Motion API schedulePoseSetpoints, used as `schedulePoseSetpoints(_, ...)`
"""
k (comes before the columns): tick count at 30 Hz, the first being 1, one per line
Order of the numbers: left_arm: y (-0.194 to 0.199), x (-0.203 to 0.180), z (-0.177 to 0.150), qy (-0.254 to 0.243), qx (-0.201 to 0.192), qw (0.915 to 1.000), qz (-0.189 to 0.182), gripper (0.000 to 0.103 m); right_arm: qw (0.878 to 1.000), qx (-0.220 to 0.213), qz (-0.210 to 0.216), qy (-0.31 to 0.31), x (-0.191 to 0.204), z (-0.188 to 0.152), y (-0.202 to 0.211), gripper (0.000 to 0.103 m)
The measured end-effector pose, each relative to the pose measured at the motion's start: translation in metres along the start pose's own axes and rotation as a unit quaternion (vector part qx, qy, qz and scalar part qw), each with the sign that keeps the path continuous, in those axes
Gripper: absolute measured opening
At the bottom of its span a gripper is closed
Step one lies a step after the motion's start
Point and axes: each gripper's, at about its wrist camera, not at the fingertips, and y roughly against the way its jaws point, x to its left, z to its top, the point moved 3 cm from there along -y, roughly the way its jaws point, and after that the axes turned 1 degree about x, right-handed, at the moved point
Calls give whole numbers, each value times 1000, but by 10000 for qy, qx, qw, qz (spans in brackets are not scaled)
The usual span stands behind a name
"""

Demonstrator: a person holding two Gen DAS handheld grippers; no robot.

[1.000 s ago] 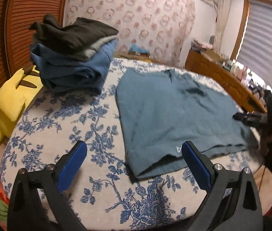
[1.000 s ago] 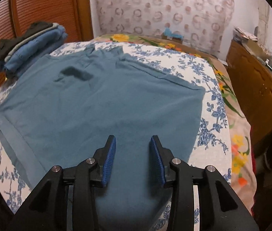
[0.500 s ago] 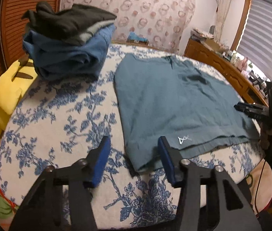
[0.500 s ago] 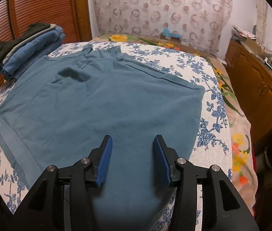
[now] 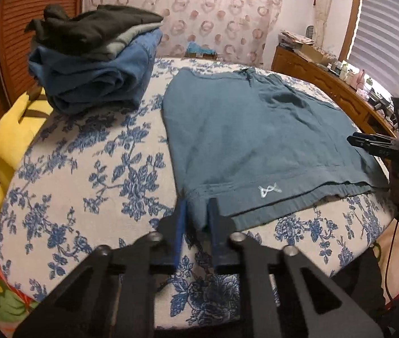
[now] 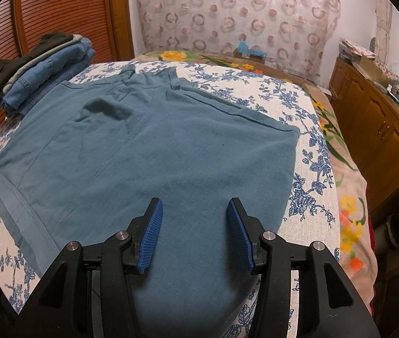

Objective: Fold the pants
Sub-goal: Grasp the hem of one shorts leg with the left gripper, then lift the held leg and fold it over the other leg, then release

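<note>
Left gripper (image 5: 196,214) around pants (image 5: 255,140) corner, pinch unclear.

Your left wrist camera sat low at the near corner of the teal pants (image 5: 255,140), looking along the bed (image 5: 92,169) toward the curtained wall. Your right wrist camera hovered close above the pants' (image 6: 171,163) opposite edge, apparently facing likewise. Both views shared the folded clothes stack (image 5: 95,64) (image 6: 44,64).
</note>
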Motion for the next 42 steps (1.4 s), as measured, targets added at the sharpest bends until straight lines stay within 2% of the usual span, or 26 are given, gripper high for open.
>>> schedulePoseSetpoints(11,23,-28,34,-294,-431,9982,-280,4,10000,0,-12,-2,1,0,-1,50)
schedulePoseSetpoints(21,22,-78,70,-751,-650,9923,-735,3,9999,1,-110,-4,0,0,2,51)
schedulePoseSetpoints(34,12,-141,104,-1223,-677,9810,-1347,3,9988,-398,-98,-258,-15,-7,45,51)
schedulePoseSetpoints(42,-3,-182,117,-1545,-502,9728,-1651,3,9976,-625,-13,-305,-10,-8,68,51)
